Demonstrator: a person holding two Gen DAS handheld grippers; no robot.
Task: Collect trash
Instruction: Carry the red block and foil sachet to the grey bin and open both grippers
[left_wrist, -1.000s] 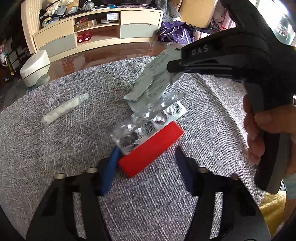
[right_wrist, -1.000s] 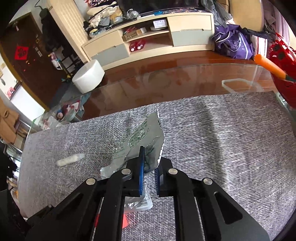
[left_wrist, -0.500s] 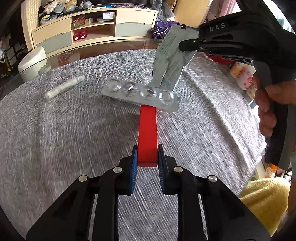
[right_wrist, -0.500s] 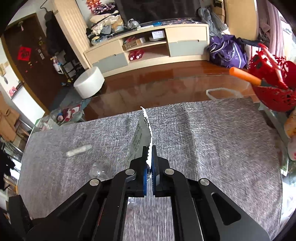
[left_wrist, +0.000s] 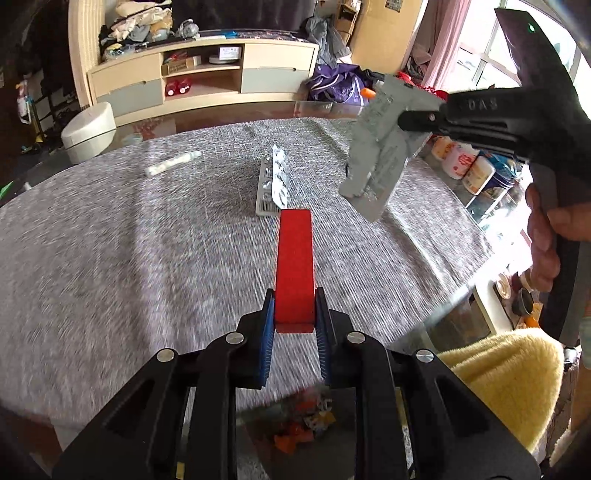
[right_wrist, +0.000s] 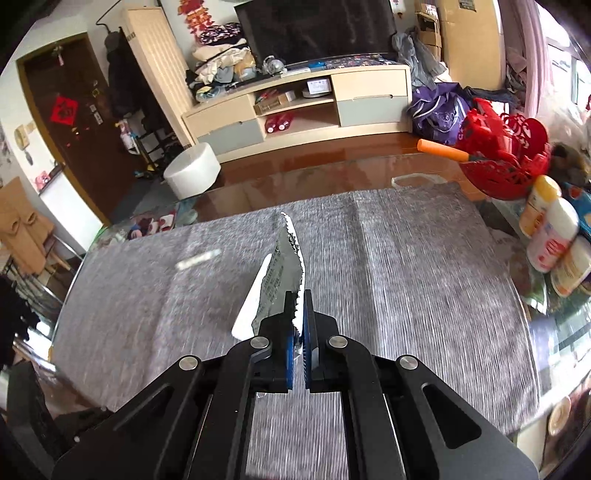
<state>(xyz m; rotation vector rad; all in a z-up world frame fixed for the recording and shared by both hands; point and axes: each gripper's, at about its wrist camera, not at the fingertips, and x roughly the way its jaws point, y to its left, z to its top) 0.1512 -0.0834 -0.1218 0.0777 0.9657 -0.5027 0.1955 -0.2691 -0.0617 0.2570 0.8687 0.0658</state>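
Observation:
My left gripper is shut on the near end of a red flat box, held above the grey tablecloth. Silver blister packs show at the box's far end, one tipped on edge; whether they rest on the box I cannot tell. My right gripper is shut on a silver foil packet with a jagged torn edge. In the left wrist view that packet hangs from the right gripper at the upper right. A white tube lies on the cloth farther back, also blurred as the white tube.
Below the table's near edge a bin with colourful scraps shows between the left fingers. A yellow fluffy cushion sits at the right. Bottles and a red basket crowd the table's right end. A TV cabinet stands beyond.
The left gripper shut on the red box and lifted it back toward the near table edge. The right gripper rose and drew back with the foil packet. The blister packs shifted at the box's end.

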